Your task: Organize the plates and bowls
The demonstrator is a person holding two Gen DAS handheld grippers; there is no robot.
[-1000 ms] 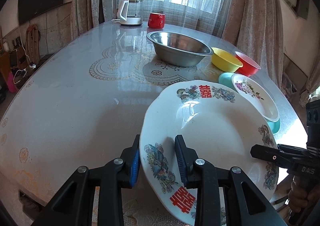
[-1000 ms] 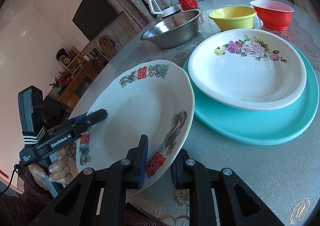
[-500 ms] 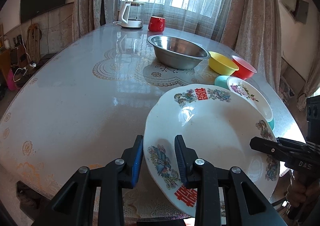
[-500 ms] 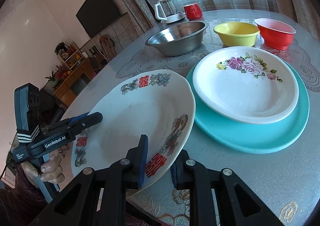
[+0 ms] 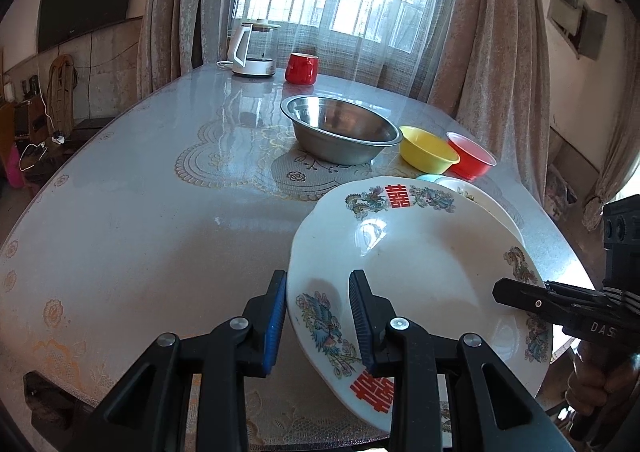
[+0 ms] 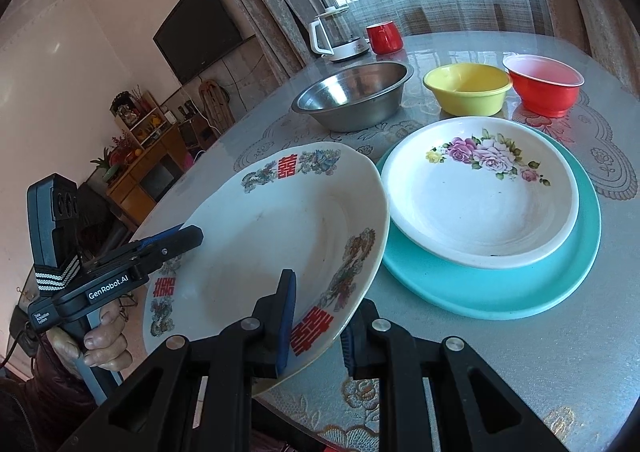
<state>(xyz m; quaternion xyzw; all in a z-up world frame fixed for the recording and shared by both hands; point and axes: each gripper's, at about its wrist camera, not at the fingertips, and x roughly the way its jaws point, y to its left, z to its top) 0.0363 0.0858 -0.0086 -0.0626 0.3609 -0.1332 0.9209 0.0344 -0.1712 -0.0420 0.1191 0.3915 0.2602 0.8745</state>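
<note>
Each set of tongs consists of black plastic arms fastened with round silver screws and fitted with ribbed blue pads. The left tongs (image 6: 182, 238) carry white "GenRobot.AI" lettering, a striped black-and-white strap and a black camera block. The right tongs (image 5: 516, 294) show partial white lettering "DAS". A dark sleeve (image 6: 48, 404) covers the person's left arm.

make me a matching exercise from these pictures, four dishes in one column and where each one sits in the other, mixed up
Things:
1. dragon plate
2. rose plate
3. teal plate
4. yellow bowl

Places or states:
a. lying under another plate on the table
b. held at its rim by the left hand-held gripper and right hand-held gripper
c. between the steel bowl and the red bowl
d. stacked on the teal plate

Pairs: 1-b, 2-d, 3-a, 4-c
</note>
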